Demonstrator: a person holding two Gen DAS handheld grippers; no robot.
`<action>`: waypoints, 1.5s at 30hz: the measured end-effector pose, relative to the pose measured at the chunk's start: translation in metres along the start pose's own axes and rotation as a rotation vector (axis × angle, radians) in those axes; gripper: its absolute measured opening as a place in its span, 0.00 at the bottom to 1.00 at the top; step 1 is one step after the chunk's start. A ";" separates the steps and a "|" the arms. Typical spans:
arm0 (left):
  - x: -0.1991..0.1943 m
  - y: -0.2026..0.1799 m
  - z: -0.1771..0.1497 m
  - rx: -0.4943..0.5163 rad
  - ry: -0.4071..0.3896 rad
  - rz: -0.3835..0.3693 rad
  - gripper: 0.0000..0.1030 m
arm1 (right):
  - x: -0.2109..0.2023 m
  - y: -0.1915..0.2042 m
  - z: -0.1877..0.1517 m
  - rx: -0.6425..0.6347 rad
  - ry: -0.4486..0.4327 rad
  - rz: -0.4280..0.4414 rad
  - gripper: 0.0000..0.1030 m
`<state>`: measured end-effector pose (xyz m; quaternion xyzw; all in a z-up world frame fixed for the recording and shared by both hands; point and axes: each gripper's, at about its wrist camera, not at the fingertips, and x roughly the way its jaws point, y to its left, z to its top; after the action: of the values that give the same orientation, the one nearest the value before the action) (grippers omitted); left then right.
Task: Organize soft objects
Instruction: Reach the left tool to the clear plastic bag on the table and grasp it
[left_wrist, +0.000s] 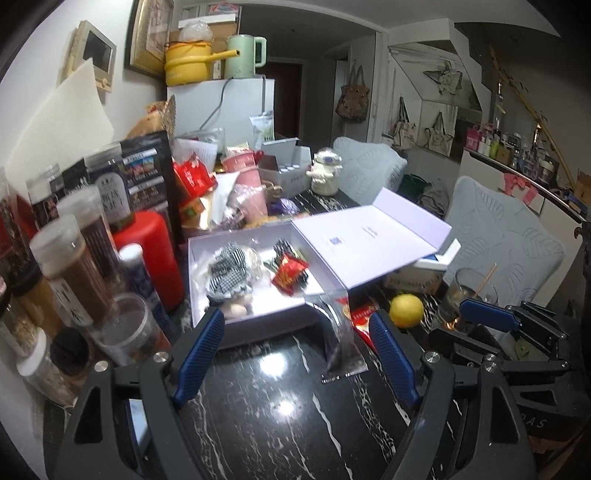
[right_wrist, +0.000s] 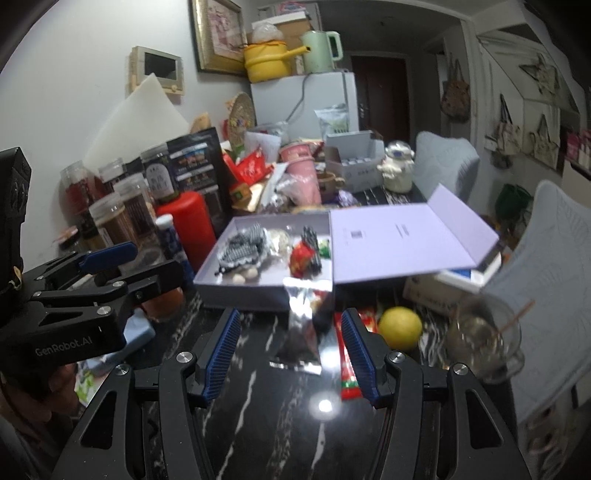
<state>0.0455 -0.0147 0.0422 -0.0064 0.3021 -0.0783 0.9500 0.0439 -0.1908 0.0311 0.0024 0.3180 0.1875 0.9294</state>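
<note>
Blurring foil packet (right_wrist: 301, 332) | box (right_wrist: 258, 291) contents indistinct | glass (right_wrist: 484, 339) smeared

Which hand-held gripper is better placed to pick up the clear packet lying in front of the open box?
Probably the right hand-held gripper: the clear packet lies centred between its open fingers. The left hand-held gripper has it off-centre, nearer one finger.

Glossy black veined stone counter (left_wrist: 280, 417); matt lilac card box (left_wrist: 258, 325); crinkly clear plastic packet (left_wrist: 341, 343); checked cloth (left_wrist: 227, 269) inside.
</note>
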 end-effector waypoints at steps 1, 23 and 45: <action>0.003 -0.001 -0.003 0.001 0.012 -0.001 0.78 | 0.001 -0.001 -0.004 0.006 0.008 -0.002 0.55; 0.076 -0.010 -0.043 -0.011 0.194 -0.088 0.78 | 0.044 -0.042 -0.055 0.107 0.131 -0.053 0.55; 0.162 -0.035 -0.034 0.019 0.280 -0.124 0.78 | 0.097 -0.078 -0.061 0.132 0.248 -0.075 0.55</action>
<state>0.1512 -0.0726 -0.0763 -0.0051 0.4298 -0.1397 0.8921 0.1058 -0.2367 -0.0846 0.0283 0.4417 0.1302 0.8872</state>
